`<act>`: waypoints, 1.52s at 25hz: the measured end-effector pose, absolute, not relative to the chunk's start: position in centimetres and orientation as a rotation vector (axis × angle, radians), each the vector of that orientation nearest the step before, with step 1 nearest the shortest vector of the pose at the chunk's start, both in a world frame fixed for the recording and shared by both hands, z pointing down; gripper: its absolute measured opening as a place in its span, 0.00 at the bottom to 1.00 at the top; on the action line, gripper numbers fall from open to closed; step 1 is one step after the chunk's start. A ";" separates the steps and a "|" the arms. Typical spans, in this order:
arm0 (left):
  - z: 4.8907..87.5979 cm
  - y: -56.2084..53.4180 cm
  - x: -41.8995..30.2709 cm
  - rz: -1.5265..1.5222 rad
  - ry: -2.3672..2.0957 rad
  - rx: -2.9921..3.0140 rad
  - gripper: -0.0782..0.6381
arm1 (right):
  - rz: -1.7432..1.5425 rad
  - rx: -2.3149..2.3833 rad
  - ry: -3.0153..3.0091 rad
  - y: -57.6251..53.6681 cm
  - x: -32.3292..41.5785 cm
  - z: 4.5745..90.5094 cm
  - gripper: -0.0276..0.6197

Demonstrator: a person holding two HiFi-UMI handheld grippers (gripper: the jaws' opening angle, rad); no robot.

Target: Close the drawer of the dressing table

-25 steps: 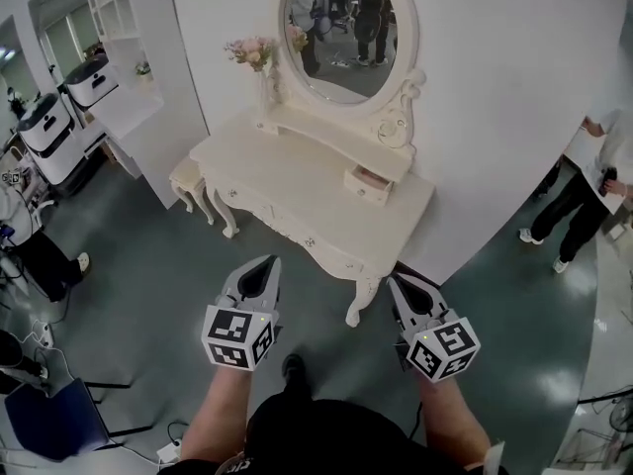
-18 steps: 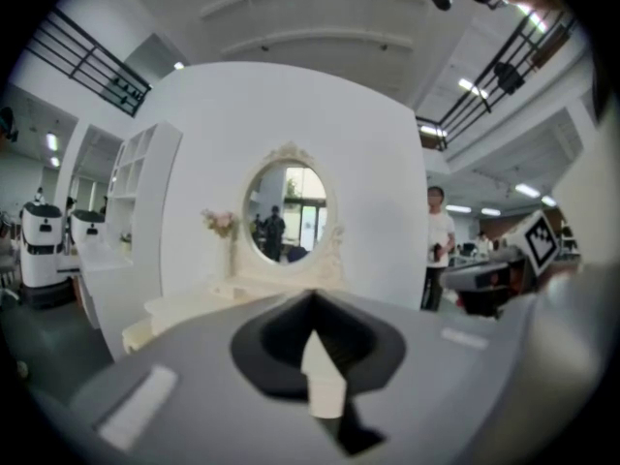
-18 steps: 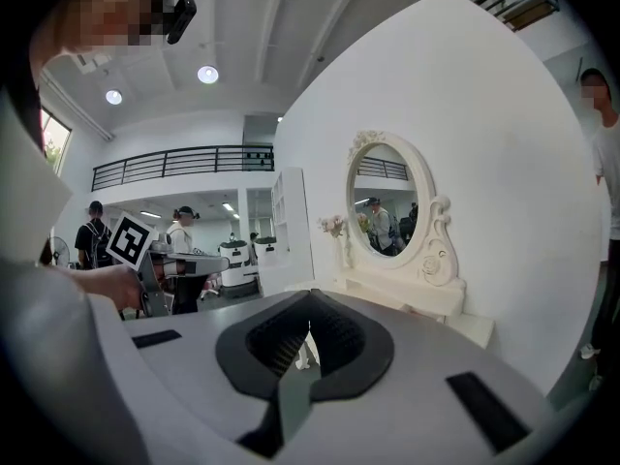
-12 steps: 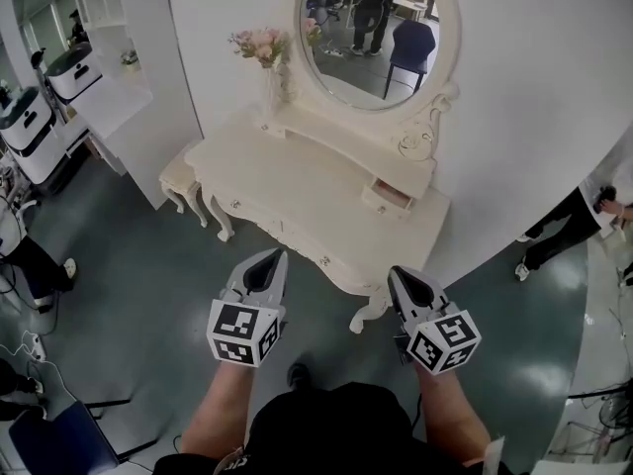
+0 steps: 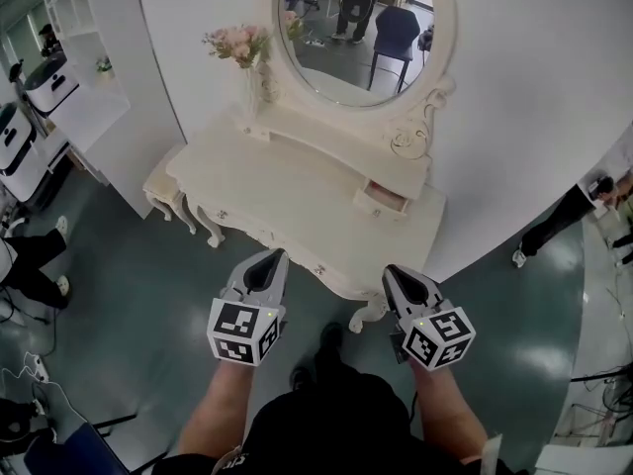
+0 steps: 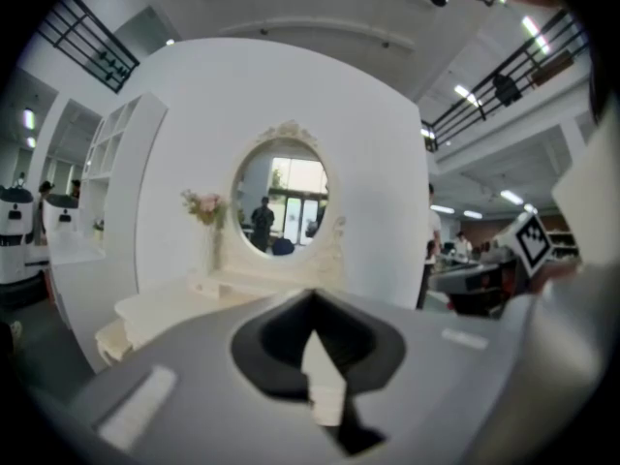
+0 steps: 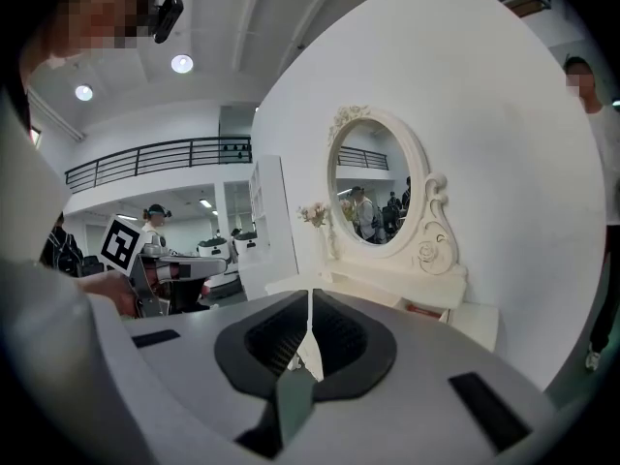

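Note:
A cream dressing table (image 5: 287,191) with an oval mirror (image 5: 361,28) stands against a curved white wall. A small drawer (image 5: 379,202) on its raised shelf at the right is pulled out, showing a pinkish inside; it also shows in the right gripper view (image 7: 423,309). My left gripper (image 5: 269,257) (image 6: 310,303) and right gripper (image 5: 396,273) (image 7: 310,303) hover over the floor just short of the table's front edge, pointing at it. The left jaws meet at the tips. The right jaws have just been opening by a hairline, with nothing between them.
A vase of pink flowers (image 5: 247,52) stands at the table's left back. A small stool (image 5: 163,181) sits by the left leg. White shelving (image 5: 79,67) is further left. One person (image 5: 584,201) stands at the right, another (image 5: 30,255) at the left.
I have stepped closer: the table's front edge now lies nearer both grippers, and the open drawer sits closer in the head view. Neither gripper holds anything.

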State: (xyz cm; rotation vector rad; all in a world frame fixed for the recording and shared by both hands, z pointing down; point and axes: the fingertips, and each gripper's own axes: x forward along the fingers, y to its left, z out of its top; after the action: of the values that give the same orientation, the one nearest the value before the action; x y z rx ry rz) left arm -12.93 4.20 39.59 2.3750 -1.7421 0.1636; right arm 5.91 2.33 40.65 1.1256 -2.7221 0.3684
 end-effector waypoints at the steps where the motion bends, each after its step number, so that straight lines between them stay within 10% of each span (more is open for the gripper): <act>1: 39.7 3.5 -12.9 0.171 -1.738 2.377 0.12 | 0.380 1.129 -2.722 1.6 5.9 40.9 0.06; 38: 45.5 -22.2 -8.6 0.326 -1.366 2.511 0.12 | 0.723 1.343 -2.408 -18.6 7.0 52.5 0.14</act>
State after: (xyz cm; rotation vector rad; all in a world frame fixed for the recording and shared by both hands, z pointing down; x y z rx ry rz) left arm -8.60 -22.18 45.47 2.5105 -1.3665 0.3262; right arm 7.05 -18.58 52.45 1.3430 -2.4081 0.7234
